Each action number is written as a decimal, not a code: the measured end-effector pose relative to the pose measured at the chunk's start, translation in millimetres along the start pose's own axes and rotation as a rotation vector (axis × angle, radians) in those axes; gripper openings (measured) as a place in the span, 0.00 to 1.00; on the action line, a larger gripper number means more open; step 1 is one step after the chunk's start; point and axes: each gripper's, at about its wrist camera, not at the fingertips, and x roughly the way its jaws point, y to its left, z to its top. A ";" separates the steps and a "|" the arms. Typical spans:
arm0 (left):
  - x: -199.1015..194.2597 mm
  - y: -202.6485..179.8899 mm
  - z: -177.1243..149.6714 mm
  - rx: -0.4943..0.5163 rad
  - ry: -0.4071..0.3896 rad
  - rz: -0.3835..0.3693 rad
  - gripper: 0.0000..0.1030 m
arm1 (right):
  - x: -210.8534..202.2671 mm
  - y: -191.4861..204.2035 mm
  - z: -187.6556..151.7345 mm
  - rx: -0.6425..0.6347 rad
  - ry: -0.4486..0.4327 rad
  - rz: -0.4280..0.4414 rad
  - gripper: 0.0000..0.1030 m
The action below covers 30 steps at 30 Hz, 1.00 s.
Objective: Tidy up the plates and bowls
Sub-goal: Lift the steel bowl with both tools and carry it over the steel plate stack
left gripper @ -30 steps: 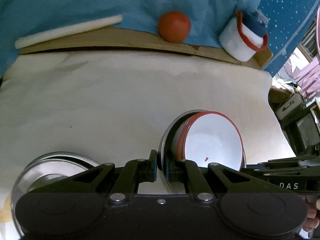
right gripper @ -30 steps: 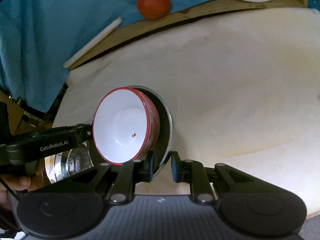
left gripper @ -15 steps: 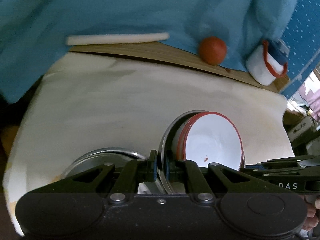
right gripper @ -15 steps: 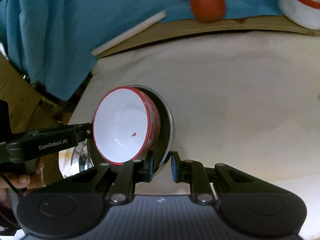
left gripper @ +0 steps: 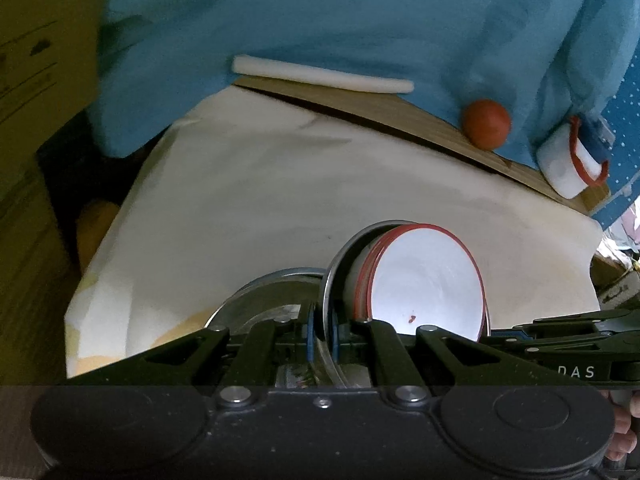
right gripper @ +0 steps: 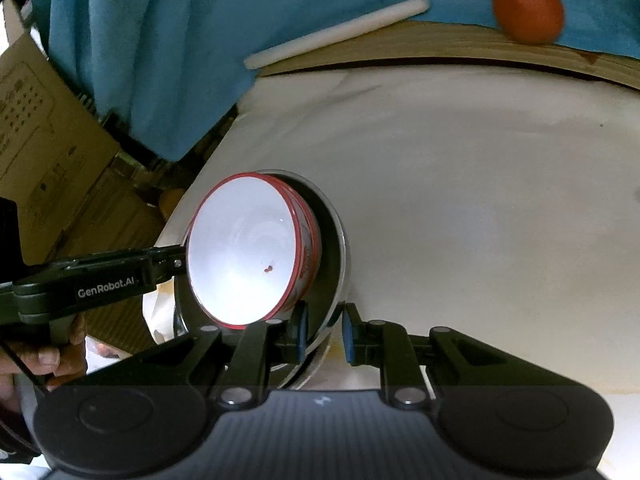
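Observation:
A steel plate [left gripper: 340, 256] [right gripper: 340, 248] carries a stack of white bowls with red rims [left gripper: 428, 280] [right gripper: 240, 256]; a small red speck lies in the top bowl. My left gripper [left gripper: 323, 332] is shut on one side of the plate's rim. My right gripper [right gripper: 324, 334] grips the opposite side of the rim and shows at the right edge of the left wrist view [left gripper: 500, 332]. The load hangs above the white-covered table [left gripper: 280, 200]. A second steel plate [left gripper: 264, 296] lies on the table just beneath, partly hidden by my fingers.
At the table's far edge a wooden board holds a white rod [left gripper: 320, 78], an orange-red ball [left gripper: 486, 124] and a white cup with a red rim [left gripper: 568, 160]. Blue cloth hangs behind. Cardboard boxes [right gripper: 48, 140] stand past the table's left edge.
Both grippers carried the plate and bowls leftward across the table and rolled a little. The steel plate on the table now sits directly under the load. Neither grip changed.

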 end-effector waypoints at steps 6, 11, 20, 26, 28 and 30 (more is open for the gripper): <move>-4.9 9.1 -8.8 -0.037 -0.008 0.023 0.07 | 9.8 6.5 1.2 -0.023 0.025 0.012 0.19; -8.6 13.8 -15.1 -0.067 -0.014 0.047 0.07 | 14.1 9.0 4.5 -0.046 0.045 0.017 0.19; -14.9 24.7 -24.7 -0.118 -0.026 0.076 0.07 | 26.2 17.8 9.8 -0.091 0.087 0.021 0.19; -13.7 31.4 -29.0 -0.147 -0.015 0.090 0.07 | 34.2 19.8 12.2 -0.122 0.119 0.027 0.19; -14.9 31.3 -30.5 -0.149 -0.012 0.095 0.07 | 37.5 20.7 13.0 -0.126 0.127 0.028 0.19; -14.3 31.8 -31.3 -0.153 -0.010 0.100 0.07 | 40.4 21.5 13.8 -0.131 0.135 0.029 0.19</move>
